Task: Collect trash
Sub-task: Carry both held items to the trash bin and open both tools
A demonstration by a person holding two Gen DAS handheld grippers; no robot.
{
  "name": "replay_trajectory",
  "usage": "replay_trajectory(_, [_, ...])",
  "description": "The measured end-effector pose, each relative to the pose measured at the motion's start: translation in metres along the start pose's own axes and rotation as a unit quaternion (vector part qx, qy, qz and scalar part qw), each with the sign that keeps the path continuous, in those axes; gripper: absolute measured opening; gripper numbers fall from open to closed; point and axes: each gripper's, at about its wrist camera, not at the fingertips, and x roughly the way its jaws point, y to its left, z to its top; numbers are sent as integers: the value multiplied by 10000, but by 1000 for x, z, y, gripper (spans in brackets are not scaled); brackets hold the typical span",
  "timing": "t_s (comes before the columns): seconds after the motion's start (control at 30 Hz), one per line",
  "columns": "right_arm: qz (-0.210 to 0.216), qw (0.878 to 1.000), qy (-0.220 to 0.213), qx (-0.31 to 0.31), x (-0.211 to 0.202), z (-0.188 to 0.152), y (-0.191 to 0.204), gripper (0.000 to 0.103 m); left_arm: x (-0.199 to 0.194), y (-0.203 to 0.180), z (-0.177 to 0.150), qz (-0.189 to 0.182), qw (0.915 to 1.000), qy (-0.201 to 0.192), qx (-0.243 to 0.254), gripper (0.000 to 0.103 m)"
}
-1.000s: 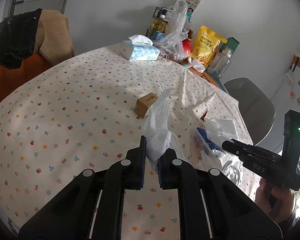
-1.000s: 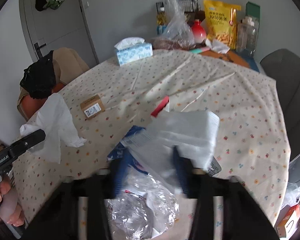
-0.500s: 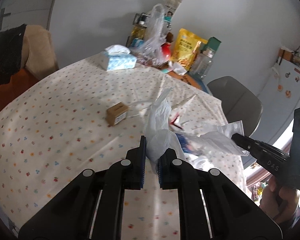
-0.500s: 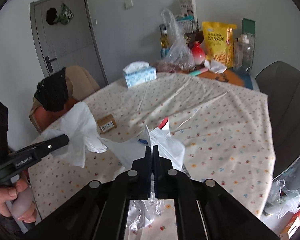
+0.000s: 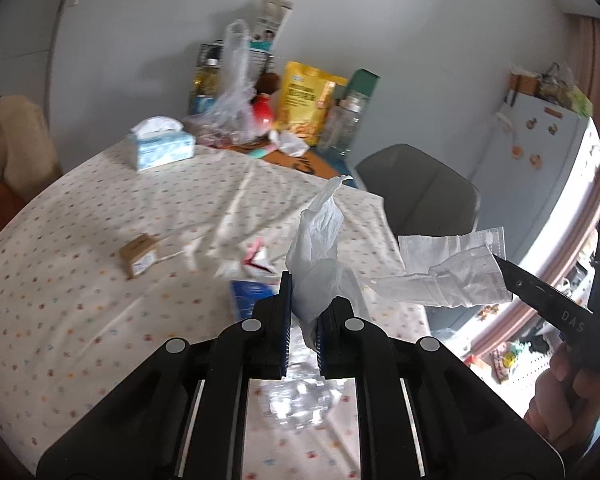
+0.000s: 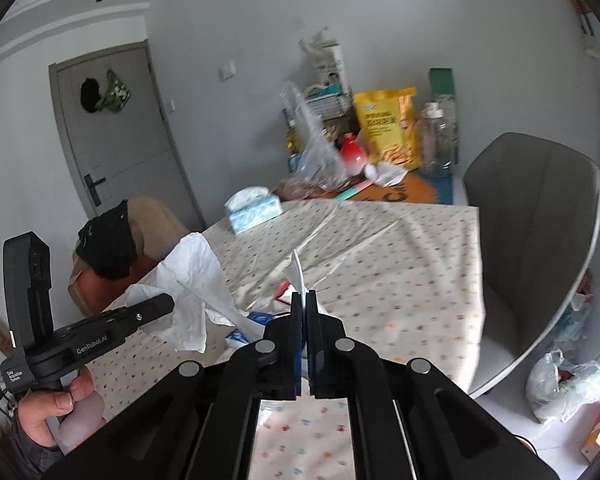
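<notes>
Both grippers lifted above the table, each pinching plastic trash.

Your left gripper (image 5: pixel 303 312) has its fingers clamped on a white plastic bag (image 5: pixel 320 248); your right gripper (image 6: pixel 304 312) has its fingers pressed together on a clear plastic wrapper (image 5: pixel 452 268), held off the table's right edge. A small cardboard box (image 5: pixel 139 255), red-white wrapper (image 5: pixel 256 258) and blue packet (image 5: pixel 246 298) lie on the dotted tablecloth (image 5: pixel 80 280); tissue box (image 5: pixel 160 148) at the far end.
</notes>
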Motion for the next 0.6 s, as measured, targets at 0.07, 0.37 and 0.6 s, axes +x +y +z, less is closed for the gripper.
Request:
replay_trajectory(0.07, [-82,9999,-54,84,-10,-2,-11,3,4,-11,1,-88,9999,10,59,10])
replay_trajectory(0.37, [-549,9962,-112,664,-47,-26,-70,3,28,-66,-1,-457,9981,162,372,10])
replay_trajectory(0.6, [-843,9891,-73,1205,-72,-55,-120,3,50,-107,-10,-677,9951,368,628,10])
